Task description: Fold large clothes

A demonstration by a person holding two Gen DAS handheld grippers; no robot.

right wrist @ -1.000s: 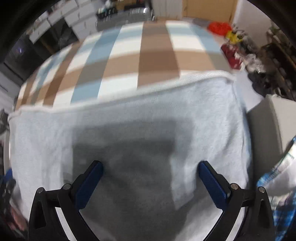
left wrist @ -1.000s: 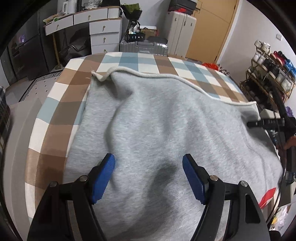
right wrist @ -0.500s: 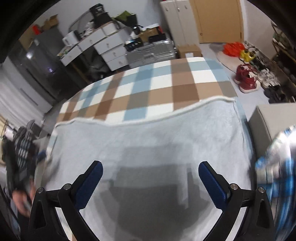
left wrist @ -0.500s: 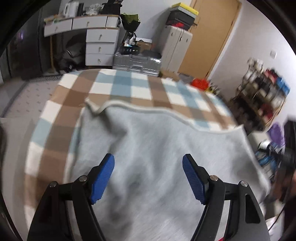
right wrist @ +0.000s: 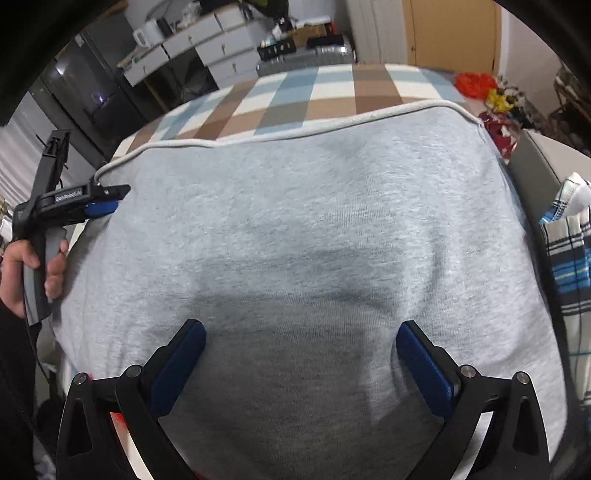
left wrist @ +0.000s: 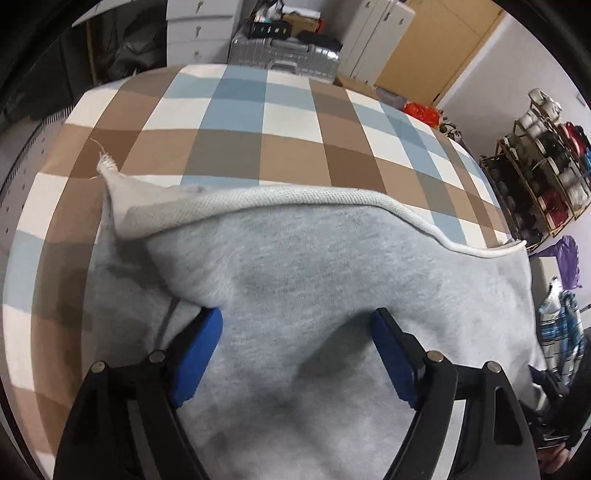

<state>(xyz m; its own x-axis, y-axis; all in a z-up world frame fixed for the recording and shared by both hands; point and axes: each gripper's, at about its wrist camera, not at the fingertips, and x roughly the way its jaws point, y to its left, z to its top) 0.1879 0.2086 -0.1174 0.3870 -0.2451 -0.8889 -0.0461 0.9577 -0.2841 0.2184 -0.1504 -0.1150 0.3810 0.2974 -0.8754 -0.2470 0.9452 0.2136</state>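
A large grey sweatshirt (left wrist: 332,280) lies spread over a checked blanket (left wrist: 258,122) on a bed; it also fills the right wrist view (right wrist: 314,221). Its ribbed hem (left wrist: 280,199) runs across the far side, with the left corner flipped up. My left gripper (left wrist: 297,350) is open, low over the garment's left part, its left finger at a raised fold. It shows from the side in the right wrist view (right wrist: 101,201) at the garment's left edge. My right gripper (right wrist: 301,360) is open and empty over the near middle of the cloth.
A silver suitcase (left wrist: 284,55) and white drawers (left wrist: 192,33) stand beyond the bed. A shoe rack (left wrist: 543,177) stands at the right. A blue plaid cloth (right wrist: 569,266) hangs at the right edge, by a grey box (right wrist: 535,162).
Both grippers swung up and back down toward the sweatshirt. The left one now sits closer to the hem's flipped-up left corner. Both stay open.
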